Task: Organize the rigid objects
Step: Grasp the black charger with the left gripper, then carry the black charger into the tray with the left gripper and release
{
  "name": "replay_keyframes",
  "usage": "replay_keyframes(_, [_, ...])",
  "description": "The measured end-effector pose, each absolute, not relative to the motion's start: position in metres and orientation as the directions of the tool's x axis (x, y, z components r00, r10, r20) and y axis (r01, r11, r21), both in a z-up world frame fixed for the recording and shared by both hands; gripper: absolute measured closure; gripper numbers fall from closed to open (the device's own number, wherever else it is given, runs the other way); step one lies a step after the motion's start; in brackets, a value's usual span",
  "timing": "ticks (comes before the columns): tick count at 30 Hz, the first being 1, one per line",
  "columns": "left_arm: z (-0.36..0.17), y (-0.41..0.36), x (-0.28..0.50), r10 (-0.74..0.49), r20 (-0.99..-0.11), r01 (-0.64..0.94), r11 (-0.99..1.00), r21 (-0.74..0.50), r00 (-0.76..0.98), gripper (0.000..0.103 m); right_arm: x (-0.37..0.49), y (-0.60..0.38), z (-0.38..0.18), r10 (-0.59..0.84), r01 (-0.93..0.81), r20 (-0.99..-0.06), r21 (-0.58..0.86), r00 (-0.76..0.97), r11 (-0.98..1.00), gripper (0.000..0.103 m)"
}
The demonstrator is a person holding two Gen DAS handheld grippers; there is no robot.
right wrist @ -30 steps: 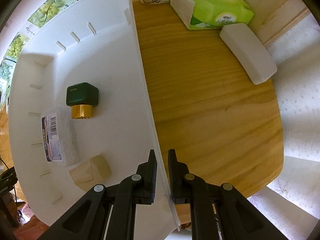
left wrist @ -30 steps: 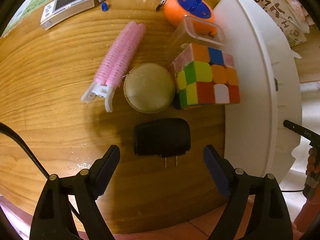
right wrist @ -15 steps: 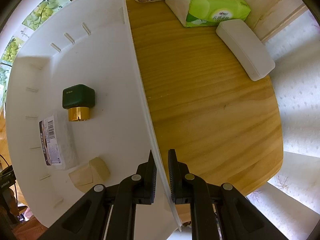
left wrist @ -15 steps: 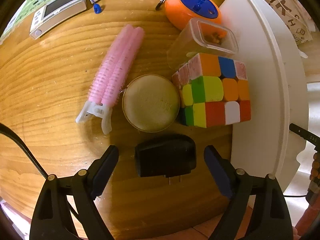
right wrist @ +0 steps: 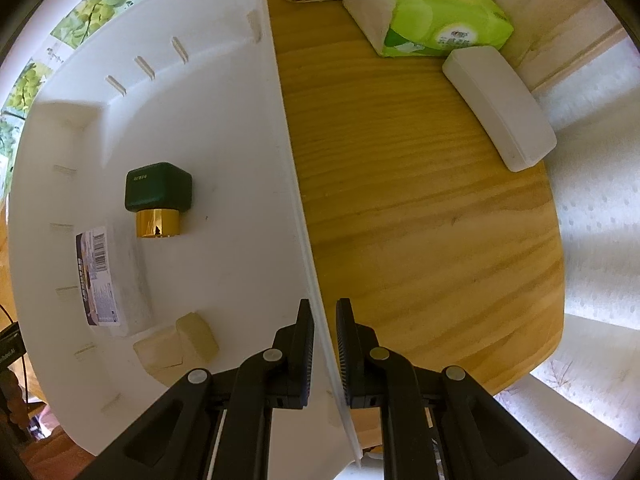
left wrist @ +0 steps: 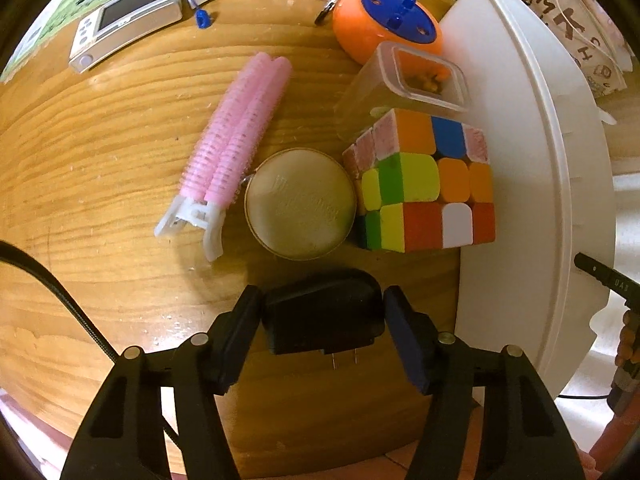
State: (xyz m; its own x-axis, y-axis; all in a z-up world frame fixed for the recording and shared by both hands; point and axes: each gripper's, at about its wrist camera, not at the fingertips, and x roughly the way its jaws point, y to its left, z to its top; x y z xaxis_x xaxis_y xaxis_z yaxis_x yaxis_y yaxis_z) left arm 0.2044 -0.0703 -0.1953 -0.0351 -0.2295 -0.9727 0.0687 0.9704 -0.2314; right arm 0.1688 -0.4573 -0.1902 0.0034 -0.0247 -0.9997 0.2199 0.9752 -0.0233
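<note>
Down over the black charger [left wrist: 322,316] the left tongs [left wrist: 324,332] have come since a second ago, and their jaws are closing, with the charger now between them. One blue pad sits at the charger's 9 o'clock side and the other at its 3 o'clock side. They look to be just touching it, but the squeeze is not done yet.

The charger lies flat on the desk [left wrist: 100,140], with its two metal pins pointing to 6 o'clock. A round tin [left wrist: 300,204] sits just beside it at 12 o'clock. A color cube [left wrist: 424,184] is at 1 o'clock, and a pink hair clip [left wrist: 232,132] is at 11 o'clock. The white bin [left wrist: 532,160] is close by at 3 o'clock.

The right tongs [right wrist: 322,344] are pinched nearly shut on the rim of the bin, holding it steady. Inside it lie a green bottle [right wrist: 158,196], a labeled box [right wrist: 108,276] and two small tan blocks [right wrist: 176,344].

To do this step well, I think the left tongs should finish the squeeze on the flat sides, not the pins. Then lift straight up so the tin and cube do not get bumped. After that, carry the charger over the rim and set it down in a bare spot. The smooth black sides may slip, so the hold should be firm before lifting.
</note>
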Motion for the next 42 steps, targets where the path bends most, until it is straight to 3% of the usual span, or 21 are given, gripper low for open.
replay_keyframes(19, [-0.164, -0.059, 0.154, -0.228, -0.972, -0.033, 0.973, -0.230, 0.049, 0.037, 0.168, -0.448, -0.198, 0.013, 0.084, -1.000, 0.014, 0.013, 0.996, 0.090])
replay_keyframes(34, [-0.089, -0.092, 0.120, -0.204, -0.953, 0.022, 0.979, -0.204, 0.226, 0.037, 0.169, -0.436, -0.202, 0.026, -0.069, -0.999, 0.025, 0.022, 0.997, 0.090])
replay_keyframes(42, [-0.076, -0.127, 0.118, -0.206, -0.933, 0.110, 0.977, -0.181, 0.295, 0.037, 0.167, -0.421, -0.205, 0.010, -0.161, -0.999, 0.005, 0.031, 0.987, 0.090])
